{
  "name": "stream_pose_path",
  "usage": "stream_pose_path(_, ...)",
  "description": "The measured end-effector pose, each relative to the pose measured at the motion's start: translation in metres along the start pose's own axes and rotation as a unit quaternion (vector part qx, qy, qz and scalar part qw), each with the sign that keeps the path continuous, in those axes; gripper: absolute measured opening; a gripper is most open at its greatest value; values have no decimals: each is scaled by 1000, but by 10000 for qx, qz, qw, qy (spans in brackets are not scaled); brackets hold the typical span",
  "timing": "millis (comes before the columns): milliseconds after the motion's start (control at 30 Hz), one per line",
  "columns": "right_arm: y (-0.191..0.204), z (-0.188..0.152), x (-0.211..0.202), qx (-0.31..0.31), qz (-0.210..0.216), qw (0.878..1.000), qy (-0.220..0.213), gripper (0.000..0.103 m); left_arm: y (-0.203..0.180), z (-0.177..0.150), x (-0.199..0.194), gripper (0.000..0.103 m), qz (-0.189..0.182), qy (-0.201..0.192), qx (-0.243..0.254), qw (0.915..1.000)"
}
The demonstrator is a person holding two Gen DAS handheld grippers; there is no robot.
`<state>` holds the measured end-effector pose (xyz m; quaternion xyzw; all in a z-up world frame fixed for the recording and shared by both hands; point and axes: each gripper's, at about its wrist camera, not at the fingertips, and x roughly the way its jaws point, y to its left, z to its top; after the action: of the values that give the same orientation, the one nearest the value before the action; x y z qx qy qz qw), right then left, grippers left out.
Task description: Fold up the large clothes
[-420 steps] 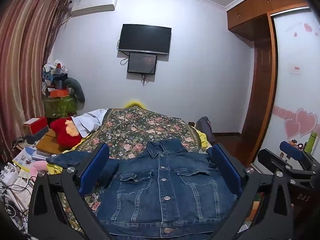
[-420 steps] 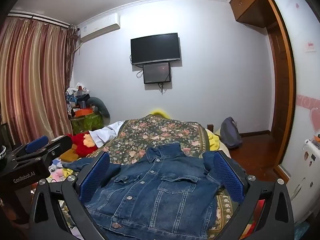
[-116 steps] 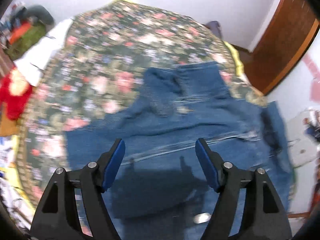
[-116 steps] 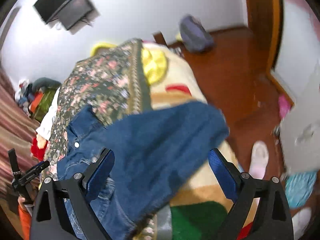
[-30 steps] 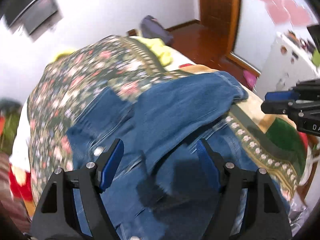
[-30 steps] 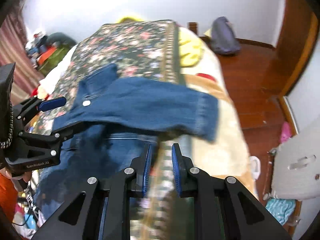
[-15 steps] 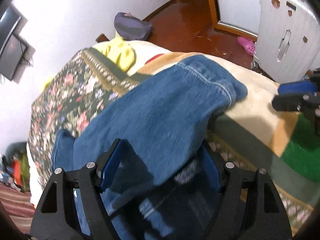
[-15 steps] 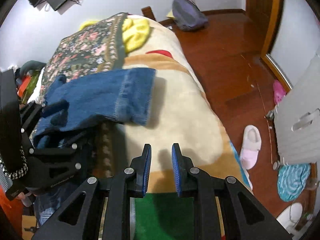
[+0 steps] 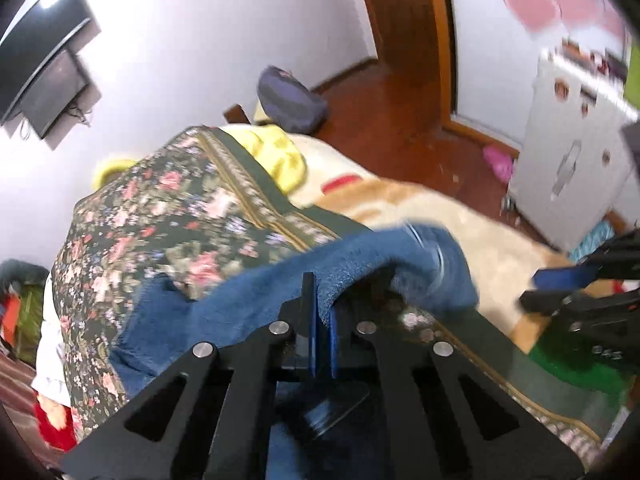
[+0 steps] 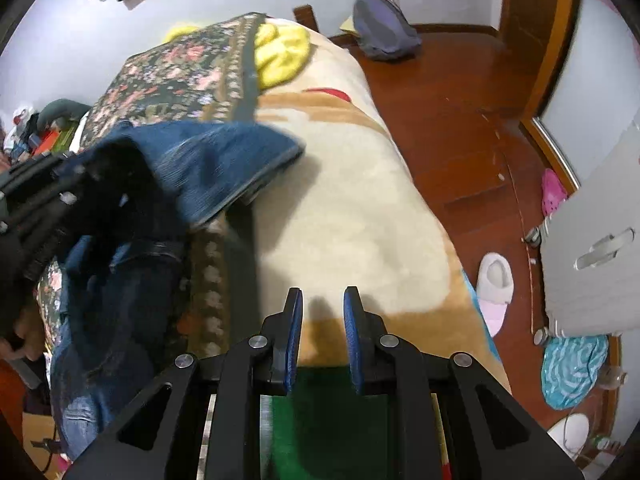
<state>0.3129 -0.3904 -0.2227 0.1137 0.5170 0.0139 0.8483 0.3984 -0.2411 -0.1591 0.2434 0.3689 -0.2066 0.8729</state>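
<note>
Pinching the denim jacket (image 9: pixel 360 268) sleeve between closed pads, the left gripper (image 9: pixel 320 320) lifts it over the floral bedspread (image 9: pixel 160 208) — the right gripper (image 10: pixel 322 336), barely parted, grasps nothing.

No text, label, brand or number can be read in either view. The right gripper (image 9: pixel 576 300), seen at the edge of the left wrist view, has some pale marks on its black body, but they are too blurred to read. The stickers on the white cabinet (image 9: pixel 576 152) are also too blurred.
</note>
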Motion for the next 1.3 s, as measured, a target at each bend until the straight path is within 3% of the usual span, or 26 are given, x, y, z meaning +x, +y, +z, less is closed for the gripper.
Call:
stream_pose_path(233,49,12,-13,-393,130,9987,-280,17,70,-21,-53,6,192,-298,-671,9971)
stream_pose_path(400,91,27,3,-711,86,9972,-202,17,117,-67,-72,6,411,-192,-1216,9915)
stream_pose_path(500,118,34,18,-953,272,9951,-40,17,143,-100,-75,6,523,-59,-1482,9876)
stream_pose_path(700,138,41,64,-1047,-445,9932,263,19,192,-170,-66,6,727,337,-2089,9746)
stream_pose_path(733,137,41,70,-958,-584,9933,290,25,200,-182,-63,6,774,429,-2197,9715)
stream_pose_path(767,135,41,73,-878,-759,9929,270,42,206,-192,-62,6,804,480,-2294,9688)
stream_pose_path(800,133,41,74,-858,-884,9921,224,51,214,-205,-61,6,777,535,-2420,9657)
stream_pose_path(833,131,40,74,-878,-1095,9900,109,69,220,-215,-60,7,716,596,-2522,9632)
stream_pose_path(867,128,39,73,-891,-1103,9899,67,78,226,-226,-58,9,613,675,-2624,9606)
stream_pose_path(1067,102,39,65,-367,-511,9978,194,80,227,-276,-44,23,87,1100,-2927,9498)
stream_pose_path(1200,101,40,63,-142,-254,9990,345,80,222,-303,-34,55,143,1443,-3063,9408)
stream_pose_path(1300,106,36,56,-235,-175,9989,369,80,229,-319,-34,70,134,1330,-3461,9286)
